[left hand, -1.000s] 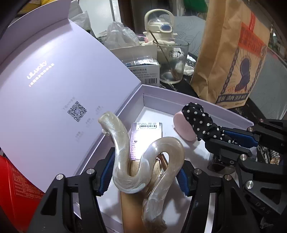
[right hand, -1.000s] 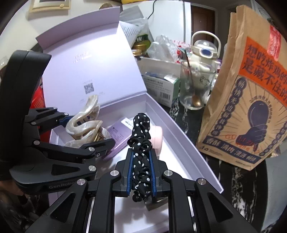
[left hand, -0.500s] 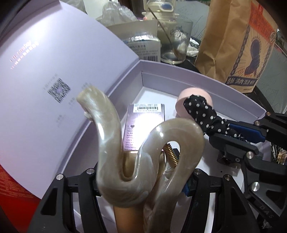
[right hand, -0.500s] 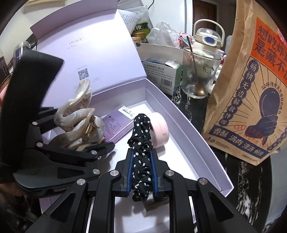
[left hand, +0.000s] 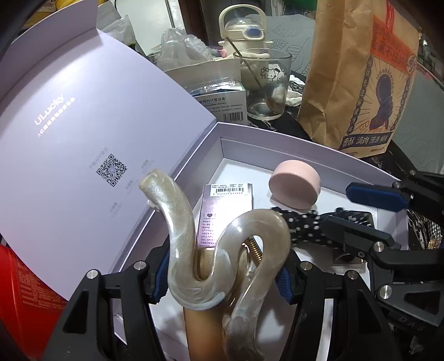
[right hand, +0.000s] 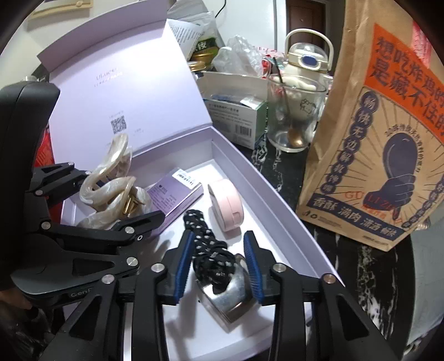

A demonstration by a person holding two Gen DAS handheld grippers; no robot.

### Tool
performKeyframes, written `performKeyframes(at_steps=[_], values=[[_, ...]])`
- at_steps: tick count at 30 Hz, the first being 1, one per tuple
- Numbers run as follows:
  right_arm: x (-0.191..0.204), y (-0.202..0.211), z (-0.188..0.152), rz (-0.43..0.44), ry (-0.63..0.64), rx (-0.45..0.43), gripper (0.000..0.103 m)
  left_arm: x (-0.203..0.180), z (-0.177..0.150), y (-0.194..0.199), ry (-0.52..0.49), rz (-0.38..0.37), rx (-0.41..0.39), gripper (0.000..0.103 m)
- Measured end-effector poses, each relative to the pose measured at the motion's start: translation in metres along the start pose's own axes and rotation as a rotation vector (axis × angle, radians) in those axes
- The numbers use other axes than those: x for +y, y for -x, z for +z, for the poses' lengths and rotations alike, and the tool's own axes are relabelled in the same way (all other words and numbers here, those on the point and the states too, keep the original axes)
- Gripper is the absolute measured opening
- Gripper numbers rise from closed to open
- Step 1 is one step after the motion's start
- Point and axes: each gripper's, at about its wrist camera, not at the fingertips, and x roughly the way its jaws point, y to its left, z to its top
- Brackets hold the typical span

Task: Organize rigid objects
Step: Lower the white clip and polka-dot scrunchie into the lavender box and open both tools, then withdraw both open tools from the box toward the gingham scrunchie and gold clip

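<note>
Cluttered dark worktop holds the lilac gift box [right hand: 280, 211], where the right gripper [right hand: 219, 263] fingers are opening off the polka-dot hair clip [right hand: 206, 250], now dropped inside, while the left gripper [left hand: 222, 275] clenches the pearly claw clip [left hand: 222, 250]

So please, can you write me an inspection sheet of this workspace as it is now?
Surface: dark marbled tabletop, crowded.
Job's things: open lilac box holds pink round case, purple carton, polka-dot hair tie lying on a metal piece.
Clutter: paper bag, glass with spoon, medicine box, kettle-shaped bottle.
Grippers: left hand-held gripper clamps pearly claw clip; right hand-held gripper jaws opening, hair tie between them, right pad clear of it.
Cables: one dark cord behind.
Surroundings: red box at left.
</note>
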Motion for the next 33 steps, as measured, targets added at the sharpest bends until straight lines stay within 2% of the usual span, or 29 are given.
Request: performKeyframes(at_steps=[9, 12, 14, 16, 22, 24, 33], values=[[-0.006, 0.018, 0.004, -0.016, -0.009, -0.038, 0.044, 0.002, 0.000, 0.002, 0.011, -0.025, 0.012, 0.062], [-0.007, 0.024, 0.005, -0.029, -0.006, -0.049, 0.044, 0.000, -0.001, 0.005, 0.009, -0.025, 0.011, 0.067], [-0.008, 0.029, 0.006, -0.031, -0.008, -0.058, 0.045, -0.002, 0.000, 0.007, 0.006, -0.021, 0.005, 0.076], [-0.008, 0.034, 0.007, -0.033, -0.014, -0.069, 0.046, -0.005, 0.000, 0.011, 0.001, -0.020, -0.003, 0.081], [-0.008, 0.050, 0.009, -0.042, -0.016, -0.100, 0.046, -0.007, 0.001, 0.026, -0.003, -0.024, -0.028, 0.081], [-0.009, 0.056, 0.009, -0.045, -0.016, -0.109, 0.050, -0.008, 0.000, 0.032, 0.000, -0.023, -0.034, 0.081], [-0.011, 0.083, 0.009, -0.079, -0.008, -0.140, 0.051, -0.005, 0.004, 0.052, 0.042, -0.025, -0.065, 0.082]])
